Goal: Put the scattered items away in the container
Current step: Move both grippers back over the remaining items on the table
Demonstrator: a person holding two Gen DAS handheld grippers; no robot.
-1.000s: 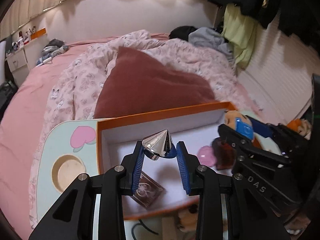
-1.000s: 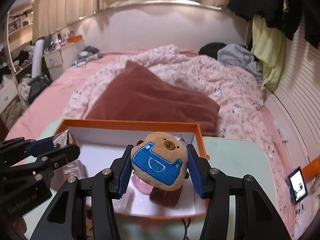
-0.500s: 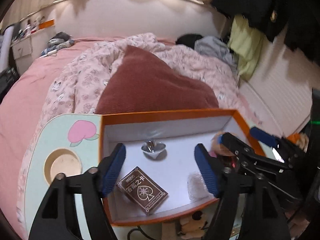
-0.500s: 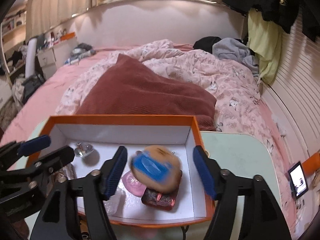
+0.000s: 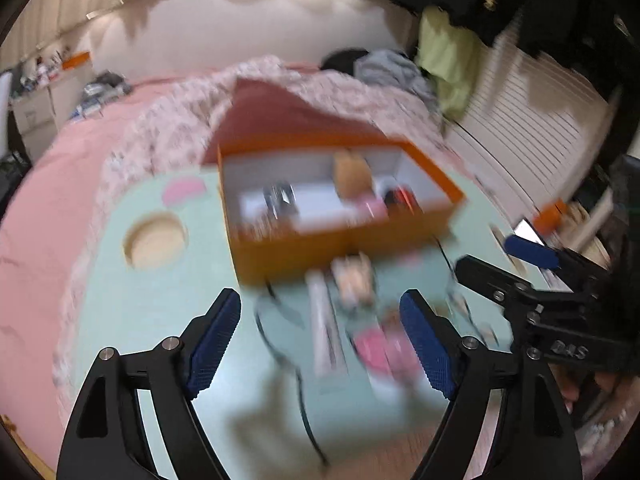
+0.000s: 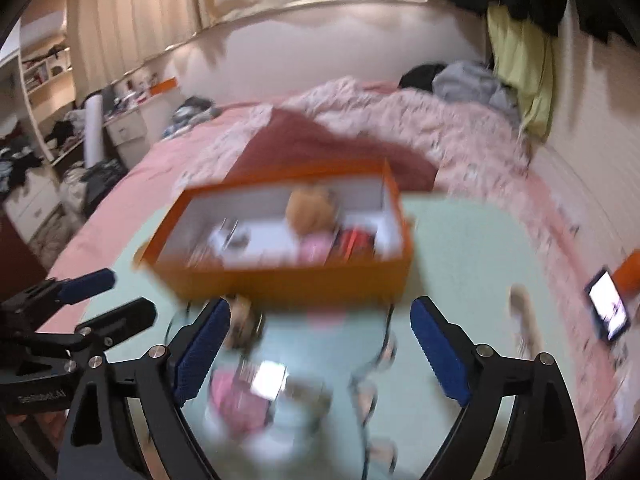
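Both grippers open and empty above the mint table, orange box behind.

The left gripper (image 5: 320,344) and the right gripper (image 6: 320,356) have their jaws spread wide and hold nothing. Under them, blurred small items (image 5: 372,344) lie scattered on the table (image 5: 168,304). Further back stands the orange box (image 6: 288,280); inside it are a brown plush toy (image 6: 312,210) and other blurred things. Behind is the pink bed (image 6: 440,136).

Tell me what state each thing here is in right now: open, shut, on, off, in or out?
left tool: open, holding nothing.
right tool: open, holding nothing.
orange box: open, no lid on it.
bear plush: lying inside the box.
phone: screen lit, lying beside the table.
pink item: out on the table, not yet boxed.
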